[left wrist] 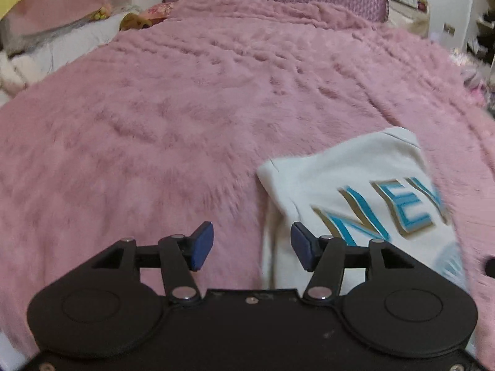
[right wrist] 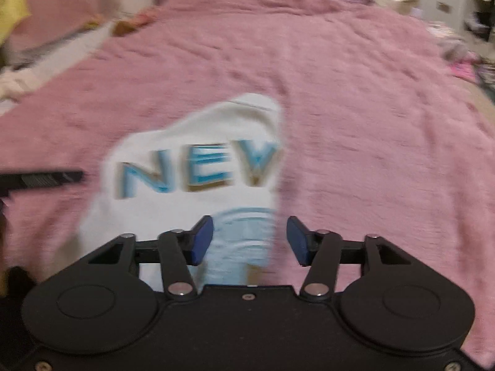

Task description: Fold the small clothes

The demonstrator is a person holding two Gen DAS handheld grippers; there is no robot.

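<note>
Broadly, bed: a wide bed under a shaggy pink plush blanket (left wrist: 185,117) carries everything; its deep pile could cling to fabric and drag a fold crooked as cloth slides over it.

Garment: the small white cotton top with blue-and-gold "NEV" lettering (right wrist: 198,167) lies on the blanket's near part, apparently already folded narrow, with one long straight edge on its right in the right wrist view. It looks lumpy and not quite flat, so another fold made now may trap a wrinkle or come out uneven.

Left gripper: the black two-finger left gripper with blue pads (left wrist: 252,245) hovers just beside the top's left edge, jaws spread and holding nothing. Closing from here risks catching blanket fur along with the hem, or only one layer of the fold, which would pull the stack apart.

Right gripper: the black right gripper (right wrist: 250,241) hangs over the top's near right edge, jaws likewise spread and empty, the pale blue print showing between them. Its view is smeared, which suggests quick motion; a hurried pinch could miss the edge.

Black bar: a slim dark bar (right wrist: 40,179), probably part of the other gripper, sits just left of the top; the two tools may bump if both reach inward together.

Lettering: the raised print may resist creasing and spring a fold open.
</note>
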